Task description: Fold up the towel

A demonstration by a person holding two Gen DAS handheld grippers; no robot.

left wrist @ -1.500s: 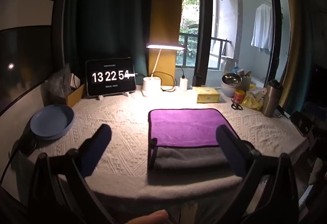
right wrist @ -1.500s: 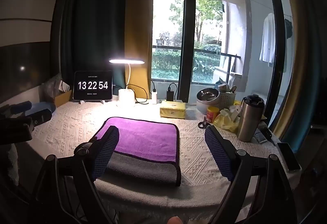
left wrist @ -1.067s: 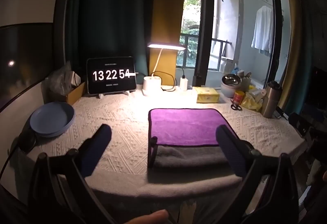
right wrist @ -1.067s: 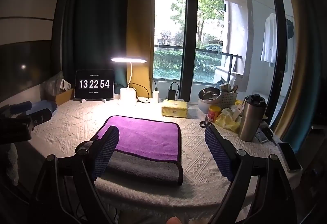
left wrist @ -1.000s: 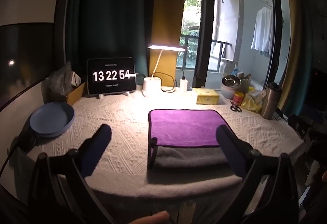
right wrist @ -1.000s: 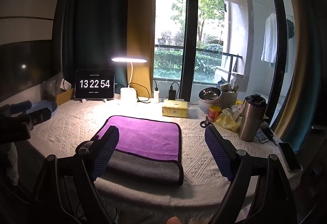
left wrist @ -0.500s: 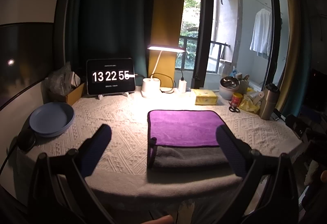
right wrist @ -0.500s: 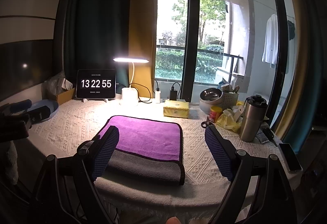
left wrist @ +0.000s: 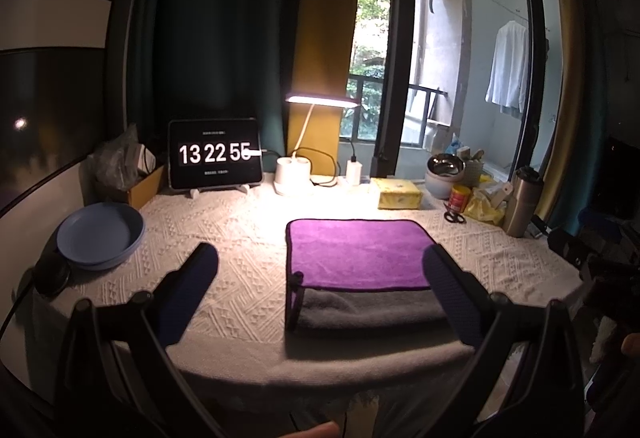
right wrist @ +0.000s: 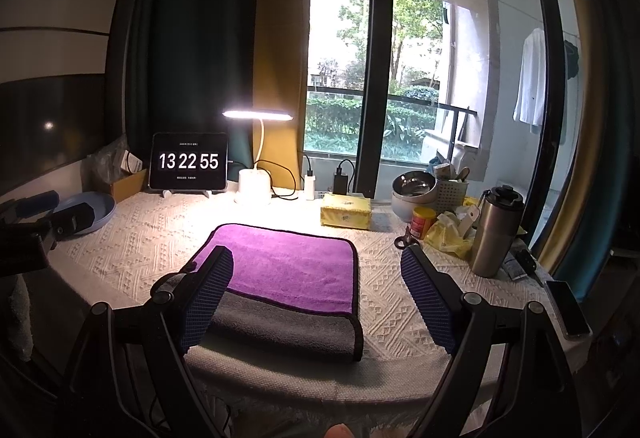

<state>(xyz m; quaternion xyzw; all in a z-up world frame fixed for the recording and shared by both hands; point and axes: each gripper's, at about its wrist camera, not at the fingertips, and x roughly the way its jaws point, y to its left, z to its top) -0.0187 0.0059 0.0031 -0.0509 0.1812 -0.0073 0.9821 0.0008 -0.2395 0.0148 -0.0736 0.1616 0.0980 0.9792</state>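
Looks basically done: the towel (left wrist: 360, 258) sits folded at frame center, purple over grey, while the left gripper (left wrist: 320, 290) and right gripper (right wrist: 316, 294) hover empty, fingers spread wide.

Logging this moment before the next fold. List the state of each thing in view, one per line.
towel: folded, flat on table, untouched.
left hand-held gripper: open, empty.
right hand-held gripper: open, empty.
desk lamp: lit.
clock tablet: on, showing 13 22 55.
steel tumbler: upright, lid on.

Tablet (right wrist: 188, 162) clock reads "13 22 55"; smaller lines illegible.
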